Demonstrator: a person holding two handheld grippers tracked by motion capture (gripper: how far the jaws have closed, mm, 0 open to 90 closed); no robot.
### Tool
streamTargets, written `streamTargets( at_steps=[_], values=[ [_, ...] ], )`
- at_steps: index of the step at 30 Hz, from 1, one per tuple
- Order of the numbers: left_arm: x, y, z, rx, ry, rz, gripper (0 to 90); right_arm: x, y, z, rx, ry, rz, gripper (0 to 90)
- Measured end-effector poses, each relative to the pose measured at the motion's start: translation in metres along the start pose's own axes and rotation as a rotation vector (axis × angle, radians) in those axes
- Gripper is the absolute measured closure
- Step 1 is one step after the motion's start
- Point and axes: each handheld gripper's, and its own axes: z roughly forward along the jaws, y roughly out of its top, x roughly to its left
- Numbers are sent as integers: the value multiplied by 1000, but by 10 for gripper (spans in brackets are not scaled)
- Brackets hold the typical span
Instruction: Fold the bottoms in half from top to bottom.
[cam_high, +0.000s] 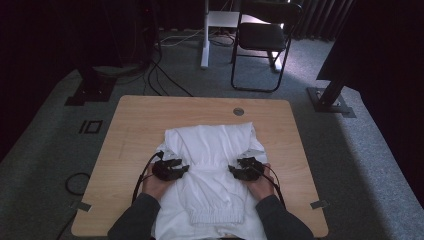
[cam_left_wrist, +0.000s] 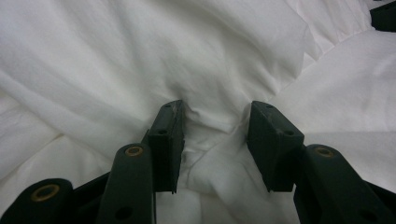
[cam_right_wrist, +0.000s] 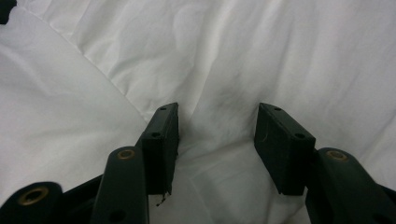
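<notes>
A white garment lies spread on the wooden table, its ribbed elastic band near the front edge. My left gripper rests on the cloth's left side, the right gripper on its right side, and they point toward each other. In the left gripper view the left gripper is open, pressed into the white cloth with a bunched wrinkle between its jaws. In the right gripper view the right gripper is open too, a soft crease of the cloth between its jaws.
A round grommet hole sits near the table's far edge. Behind the table, a black folding chair, a white desk leg and cables stand on grey carpet. Bare wood flanks the garment on both sides.
</notes>
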Motion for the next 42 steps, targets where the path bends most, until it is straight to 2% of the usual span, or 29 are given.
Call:
streamTargets(
  at_steps=[5,9,11,13,14,15,17,20,22,23,24,25,27,28,29,30,32,35,37,38,40,42],
  values=[
    [-10,-12,-10,-14,-10,5,562,8,-9,-9,1,9,-10,492],
    [-17,-15,-16,-1,-9,19,559,14,-15,-14,-2,16,-13,492],
    [-19,-11,-21,0,10,54,545,16,-17,-15,-2,16,-16,492],
    [-14,-2,-27,-31,43,58,512,17,-18,-16,-8,13,-16,492],
    [-9,4,-29,-45,67,49,487,18,-18,-15,-11,13,-15,492],
    [0,14,-31,-58,108,33,471,17,-18,-15,-12,14,-16,492],
    [20,30,-31,-76,151,-16,425,17,-18,-15,-13,16,-14,492],
    [52,49,-22,-70,210,-101,384,17,-19,-15,-18,18,-16,493],
    [73,56,-12,-48,263,-146,375,16,-20,-15,-23,22,-14,493],
    [82,58,-5,-35,274,-173,361,16,-20,-15,-25,23,-13,494],
    [89,58,0,-23,283,-191,353,16,-20,-15,-27,24,-13,494],
    [95,56,5,-33,281,-216,348,16,-20,-15,-30,27,-12,494],
    [102,49,14,-4,240,-260,347,15,-21,-15,-30,30,-12,494],
    [102,46,18,11,215,-263,348,15,-21,-15,-30,30,-13,494],
    [102,46,18,11,215,-263,350,15,-21,-15,-29,29,-13,494],
    [99,43,24,43,181,-228,370,15,-21,-15,-29,29,-13,495],
    [97,43,27,60,166,-200,472,15,-20,-15,-28,28,-12,494],
    [96,43,26,76,188,-174,737,16,-20,-15,-28,25,-10,496],
    [99,43,21,82,218,-175,844,16,-20,-15,-27,23,-10,500],
    [101,42,19,83,234,-183,867,16,-20,-15,-26,23,-12,501],
    [106,41,15,84,230,-206,880,16,-20,-15,-24,22,-13,503],
    [104,41,16,97,241,-182,880,16,-20,-15,-22,22,-13,502]
  ],
)
